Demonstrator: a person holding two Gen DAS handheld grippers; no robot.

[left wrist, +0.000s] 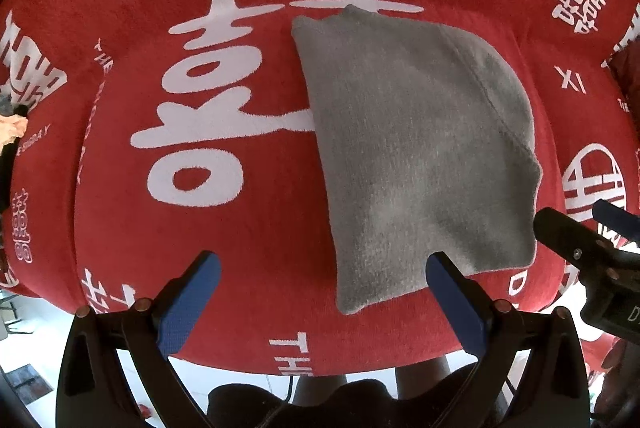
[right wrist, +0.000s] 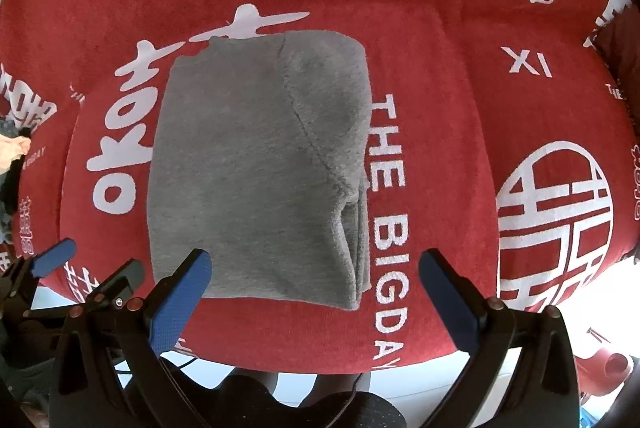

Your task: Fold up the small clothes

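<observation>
Left gripper [left wrist: 323, 282]: fingers [left wrist: 188, 302] spread wide apart, nothing between them. The right-hand blue pad overlaps the near hem of the grey garment [left wrist: 416, 148] in this view; contact cannot be confirmed. The garment's near-left corner lies between the two pads, slightly ahead of them.

Right gripper [right wrist: 316, 280]: fingers [right wrist: 180, 302] likewise apart and empty. The left pad sits in front of the garment's near edge; the right pad is clear of it, over bare red cloth [right wrist: 452, 132]. The layered, bunched side of the garment lies between the pads, ahead of the tips.

Garment: lies flat on the red cloth with white printed characters, which covers the counter. It appears already doubled over, with a seam running diagonally across the top layer and stacked edges visible at its right side in the right wrist view. The far edge covers part of a large white character.

Judgement: both grippers are held low at the near edge with fingers open, probably poised to take the near hem or corners for another fold away from the person. The fold appears partly done.

Far left: a small heap of other fabric [left wrist: 12, 128], well apart from the work.
</observation>
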